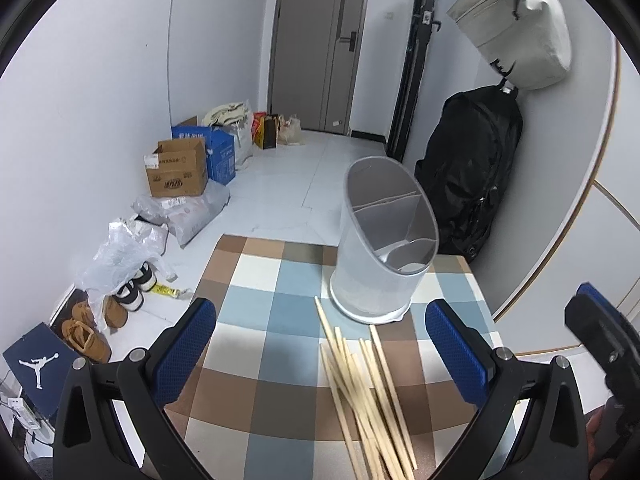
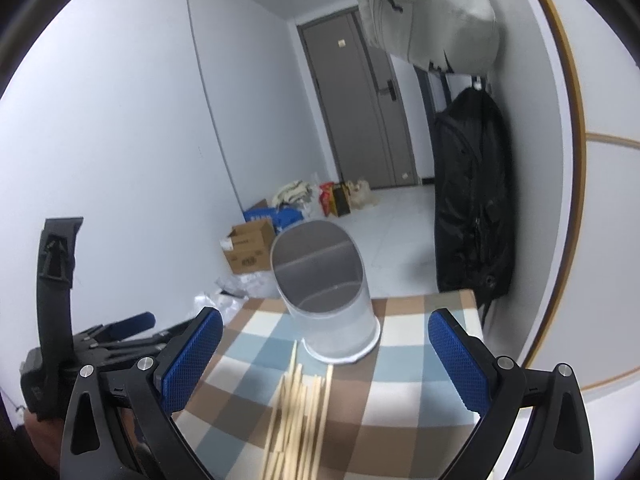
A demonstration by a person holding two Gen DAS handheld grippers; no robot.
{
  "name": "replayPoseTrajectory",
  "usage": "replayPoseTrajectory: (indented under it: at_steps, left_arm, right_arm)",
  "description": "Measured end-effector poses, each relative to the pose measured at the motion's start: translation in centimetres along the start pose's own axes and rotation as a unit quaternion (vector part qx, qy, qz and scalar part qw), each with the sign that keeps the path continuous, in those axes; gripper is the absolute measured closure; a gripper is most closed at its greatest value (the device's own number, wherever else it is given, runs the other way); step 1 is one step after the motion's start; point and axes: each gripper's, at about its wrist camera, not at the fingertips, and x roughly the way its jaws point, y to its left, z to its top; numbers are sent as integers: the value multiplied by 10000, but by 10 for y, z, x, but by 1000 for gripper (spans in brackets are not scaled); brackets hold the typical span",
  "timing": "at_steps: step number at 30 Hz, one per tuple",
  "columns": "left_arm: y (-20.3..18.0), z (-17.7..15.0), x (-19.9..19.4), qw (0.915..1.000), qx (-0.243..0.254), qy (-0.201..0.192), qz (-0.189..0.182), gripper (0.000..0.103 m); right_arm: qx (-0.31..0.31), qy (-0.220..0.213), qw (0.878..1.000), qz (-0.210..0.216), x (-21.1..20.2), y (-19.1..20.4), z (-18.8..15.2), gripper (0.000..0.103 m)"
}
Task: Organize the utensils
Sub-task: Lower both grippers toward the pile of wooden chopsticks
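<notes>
The left gripper [image 1: 320, 344] hangs over the counter [image 1: 256, 280] with its blue pads spread wide and nothing between them. The right gripper [image 2: 326, 354] is just as wide apart and bare, also above the counter, which wears a checked cloth of brown, blue and cream squares.

A loose pile of wooden chopsticks [image 1: 364, 392] lies flat on the cloth on the near side of the holder [image 1: 384, 248], under and between the fingers of both grippers; the farthest tips come close to the holder's base. The pile looks blurred in the right wrist view.

The holder is a grey oval tub with a white base, standing upright near the far edge of the counter. Thin walls split its inside into compartments, and every part of the inside that shows is bare.

On the floor beyond the holder, along the left wall, sit cardboard boxes [image 1: 178, 174]. A black backpack [image 1: 472, 172] hangs on the wall to the holder's right.
</notes>
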Motion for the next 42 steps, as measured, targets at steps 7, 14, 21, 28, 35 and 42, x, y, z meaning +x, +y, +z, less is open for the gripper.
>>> replayPoseTrajectory:
  at_steps: [7, 14, 21, 28, 35, 42]
  left_arm:
    - [33, 4, 18, 9987, -392, 298, 134, 1]
    - [65, 4, 38, 9948, -725, 654, 275, 2]
    - [89, 4, 49, 9909, -955, 894, 315, 2]
    - [118, 4, 53, 9848, -1378, 1013, 304, 2]
    - [140, 5, 51, 9801, -1698, 989, 267, 2]
    - [150, 6, 47, 9794, -1786, 921, 212, 2]
  right_arm:
    - [-37, 770, 9970, 119, 33, -3, -13, 7]
    - [-71, 1802, 9830, 352, 85, -1, -34, 32]
    - [-256, 2639, 9617, 702, 128, 21, -55, 45]
    - [-694, 2812, 9539, 784, 172, 62, -49, 55]
    - [-1204, 3153, 9411, 211, 225, 87, -60, 63]
    - [-1511, 3387, 9276, -449, 249, 92, -72, 74]
